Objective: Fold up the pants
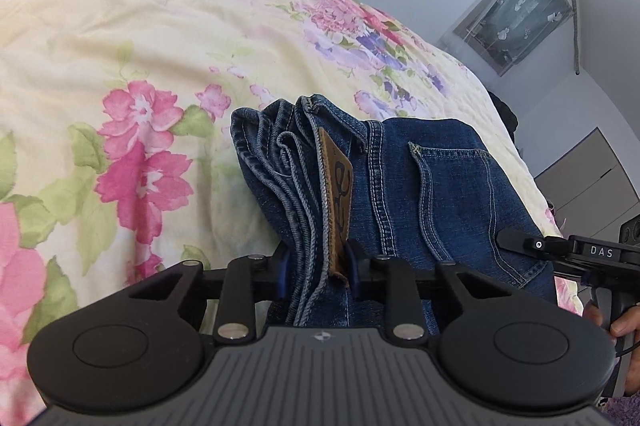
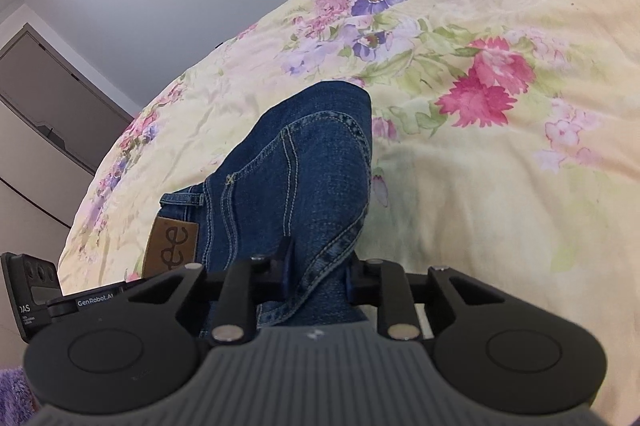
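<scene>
Folded blue jeans (image 1: 400, 178) with a brown leather waist patch (image 1: 338, 202) lie on a floral bedspread (image 1: 120, 46). My left gripper (image 1: 318, 266) is shut on the bunched waistband end, the denim layers and the patch squeezed between its pads. My right gripper (image 2: 318, 266) is shut on the other side of the jeans (image 2: 304, 166), pinching a thick fold with a seam. The patch (image 2: 172, 242) shows to its left. The right gripper's body (image 1: 560, 250) appears at the right edge of the left wrist view, with a person's hand (image 1: 616, 322) on its handle.
The yellow bedspread (image 2: 500, 146) with pink and purple flowers spreads wide around the jeans. A grey wall, a curtained window (image 1: 520, 10) and grey cabinets (image 2: 44, 114) stand beyond the bed's far edge. A purple rug (image 2: 12, 386) shows low down.
</scene>
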{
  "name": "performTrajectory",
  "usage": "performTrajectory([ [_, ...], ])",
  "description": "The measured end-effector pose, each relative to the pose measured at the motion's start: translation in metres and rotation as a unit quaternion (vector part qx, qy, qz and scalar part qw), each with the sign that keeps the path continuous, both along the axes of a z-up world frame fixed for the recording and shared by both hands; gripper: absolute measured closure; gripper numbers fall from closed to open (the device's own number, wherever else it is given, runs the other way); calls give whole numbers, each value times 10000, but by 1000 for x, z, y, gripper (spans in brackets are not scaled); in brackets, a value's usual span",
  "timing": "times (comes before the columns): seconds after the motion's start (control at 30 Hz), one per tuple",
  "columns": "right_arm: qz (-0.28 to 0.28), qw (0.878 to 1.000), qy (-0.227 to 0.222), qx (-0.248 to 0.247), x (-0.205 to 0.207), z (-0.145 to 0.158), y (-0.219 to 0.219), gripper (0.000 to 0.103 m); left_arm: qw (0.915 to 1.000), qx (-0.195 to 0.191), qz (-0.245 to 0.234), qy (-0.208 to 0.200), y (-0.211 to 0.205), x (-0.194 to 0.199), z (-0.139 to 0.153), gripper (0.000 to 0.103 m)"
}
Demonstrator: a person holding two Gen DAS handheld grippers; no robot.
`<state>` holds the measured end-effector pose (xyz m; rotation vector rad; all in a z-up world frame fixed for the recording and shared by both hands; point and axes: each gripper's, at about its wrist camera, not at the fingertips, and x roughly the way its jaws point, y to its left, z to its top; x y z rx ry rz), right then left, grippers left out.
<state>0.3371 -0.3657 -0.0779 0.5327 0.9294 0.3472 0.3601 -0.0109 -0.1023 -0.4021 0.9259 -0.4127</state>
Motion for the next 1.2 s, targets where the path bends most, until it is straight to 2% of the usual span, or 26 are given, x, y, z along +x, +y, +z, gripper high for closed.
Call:
performTrajectory([
  [0.33,356,9988,-252,234,-38,52,44,85,9985,461,24,-281,43,-47,69,73],
  [0.53,583,9965,-331,491,-53,65,86,85,9968,714,187,-322,83,-71,92,73],
  [0.67,708,9945,-322,701,-54,62,116,85,9953,882,287,-270,112,-77,98,73],
  [0.9,870,9902,-126,1087,-39,37,176,85,9919,1181,456,-100,164,-71,95,73],
  [1.2,1132,9856,48,1252,6,10,247,85,9897,1216,761,31,229,-47,72,73],
])
